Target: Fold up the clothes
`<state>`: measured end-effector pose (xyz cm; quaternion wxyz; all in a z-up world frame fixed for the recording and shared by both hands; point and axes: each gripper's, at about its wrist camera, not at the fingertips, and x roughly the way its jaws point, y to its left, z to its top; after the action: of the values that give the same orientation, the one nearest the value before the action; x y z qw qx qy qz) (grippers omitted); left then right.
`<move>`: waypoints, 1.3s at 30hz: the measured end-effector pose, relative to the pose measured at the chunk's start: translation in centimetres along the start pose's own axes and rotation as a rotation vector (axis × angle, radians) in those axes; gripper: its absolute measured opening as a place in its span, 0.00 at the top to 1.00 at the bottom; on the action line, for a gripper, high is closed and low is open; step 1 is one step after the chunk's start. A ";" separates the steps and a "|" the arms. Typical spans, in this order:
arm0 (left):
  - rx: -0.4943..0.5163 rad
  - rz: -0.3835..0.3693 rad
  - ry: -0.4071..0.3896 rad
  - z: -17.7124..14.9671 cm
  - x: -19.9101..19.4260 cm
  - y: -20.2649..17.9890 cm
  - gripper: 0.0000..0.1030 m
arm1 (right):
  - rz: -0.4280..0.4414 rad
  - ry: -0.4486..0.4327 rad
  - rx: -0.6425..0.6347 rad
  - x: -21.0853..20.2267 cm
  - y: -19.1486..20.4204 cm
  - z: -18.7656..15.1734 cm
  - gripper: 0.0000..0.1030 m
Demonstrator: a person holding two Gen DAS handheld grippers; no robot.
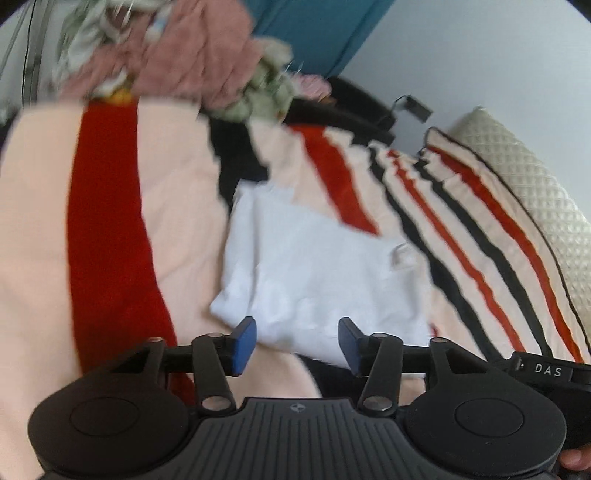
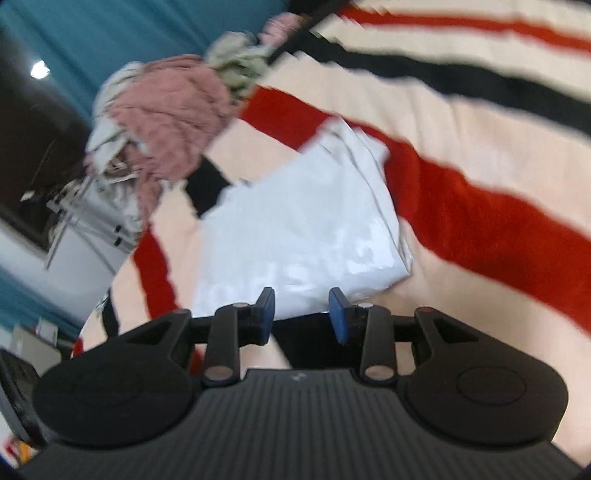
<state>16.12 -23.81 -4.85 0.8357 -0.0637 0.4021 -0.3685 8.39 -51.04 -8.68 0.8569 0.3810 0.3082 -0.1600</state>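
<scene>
White garment (image 1: pixel 310 273), folded into a compact rectangle, lying flat on striped blanket (image 1: pixel 110 221). Cream ground on blanket, with wide red bands and narrower black and red stripes. Garment resting across one red band, seen in right wrist view (image 2: pixel 306 229); blanket there (image 2: pixel 480 155).

Left gripper (image 1: pixel 297 343): fingers spread wide, blue pads (image 1: pixel 245 341) facing each other, nothing between them. Positioned just short of near edge of garment; contact not confirmable, view blurred.

Right gripper (image 2: pixel 302 314): fingers likewise apart, blue pads (image 2: pixel 338 317) visible, gap empty. Sited at near edge of garment; touching or just above, cannot tell.

Pile of unfolded clothes (image 1: pixel 177 59) at far end of blanket, beyond garment: pink knit mixed with pale floral fabric. Same pile in right wrist view (image 2: pixel 166 114), up and left of garment, well apart from it.

Cream quilted pillow (image 1: pixel 524 192) along right edge of blanket in left wrist view. Teal fabric (image 1: pixel 317 29) behind pile. Fingertip of person's hand (image 1: pixel 574 459) showing at lower right corner, beside gripper body.

Both views motion-blurred; fine detail of garment folds not resolvable.
</scene>
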 end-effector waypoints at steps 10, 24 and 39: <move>0.214 0.043 -0.216 -2.4 -16.1 -6.7 0.13 | 0.037 -0.196 -0.243 -14.9 6.3 -1.7 0.18; 0.290 0.076 -0.407 -9.2 -29.4 -8.9 0.00 | 0.043 -0.368 -0.422 -20.1 7.4 -10.5 0.18; 0.284 0.174 -0.387 -14.6 -28.3 -5.3 0.00 | 0.003 -0.399 -0.417 -15.8 6.1 -14.8 0.18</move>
<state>-8.86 -5.95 5.24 0.9262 0.0198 0.1826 -0.3292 -6.52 -35.34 -2.73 0.9607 0.1581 0.1590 -0.1635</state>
